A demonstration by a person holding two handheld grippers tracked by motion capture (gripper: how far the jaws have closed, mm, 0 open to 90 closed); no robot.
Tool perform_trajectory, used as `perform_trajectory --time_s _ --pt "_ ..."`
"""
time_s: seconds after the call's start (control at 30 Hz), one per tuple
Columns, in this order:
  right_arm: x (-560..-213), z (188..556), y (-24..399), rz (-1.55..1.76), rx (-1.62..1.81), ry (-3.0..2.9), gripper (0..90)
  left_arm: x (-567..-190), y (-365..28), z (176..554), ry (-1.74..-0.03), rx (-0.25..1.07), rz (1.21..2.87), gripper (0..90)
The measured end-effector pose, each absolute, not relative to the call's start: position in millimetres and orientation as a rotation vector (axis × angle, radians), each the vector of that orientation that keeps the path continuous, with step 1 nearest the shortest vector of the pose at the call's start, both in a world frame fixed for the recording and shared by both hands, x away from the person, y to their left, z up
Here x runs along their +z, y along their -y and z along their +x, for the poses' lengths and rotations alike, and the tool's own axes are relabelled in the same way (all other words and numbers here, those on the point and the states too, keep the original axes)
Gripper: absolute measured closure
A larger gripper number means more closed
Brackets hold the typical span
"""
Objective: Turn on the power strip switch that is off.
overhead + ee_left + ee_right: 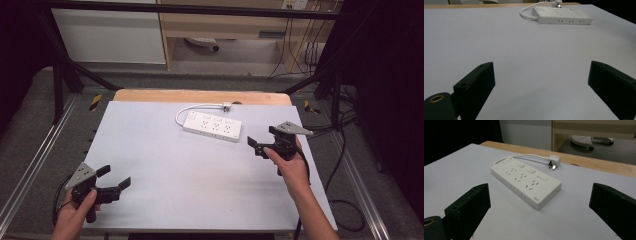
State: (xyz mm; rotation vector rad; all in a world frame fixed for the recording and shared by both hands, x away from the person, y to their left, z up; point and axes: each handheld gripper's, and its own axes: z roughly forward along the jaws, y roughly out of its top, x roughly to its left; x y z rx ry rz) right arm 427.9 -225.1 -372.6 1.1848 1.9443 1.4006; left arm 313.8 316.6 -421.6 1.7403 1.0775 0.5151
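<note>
Lying on the table (165, 175), a power strip (212, 126) faces both tongs, spread apart, empty.

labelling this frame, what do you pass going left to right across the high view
left gripper → power strip → right gripper, with the plug lying behind the power strip.

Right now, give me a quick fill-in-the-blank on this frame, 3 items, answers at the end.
1. The white power strip lies on the table with its plug ____ from any socket.
2. The gripper nearer the strip is the ____ gripper.
3. The left gripper has its jaws ____, with nothing between them.

Missing words: unplugged; right; open
</note>
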Motion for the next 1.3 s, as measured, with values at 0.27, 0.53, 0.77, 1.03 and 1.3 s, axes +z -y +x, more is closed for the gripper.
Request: perform_trajectory --time_s 0.27,0.53,0.77,1.03,1.3 --pt "-366 443 223 1.188 1.396 -1.937 3.6 -422 -317 314 -1.081 0.513 1.741 7.3" --pt "-363 461 220 1.196 1.382 -1.918 4.8 -422 -317 314 -1.083 0.513 1.743 7.3" --pt "-358 472 220 1.204 1.385 -1.888 7.0 -422 -317 314 -1.082 0.512 1.742 7.3" --pt "-354 483 216 1.213 1.413 -1.854 10.8 -423 -318 314 -1.086 0.513 1.741 7.3" --pt "-354 496 213 1.223 1.407 -1.858 13.3 -423 -318 314 -1.084 0.514 1.743 7.3"
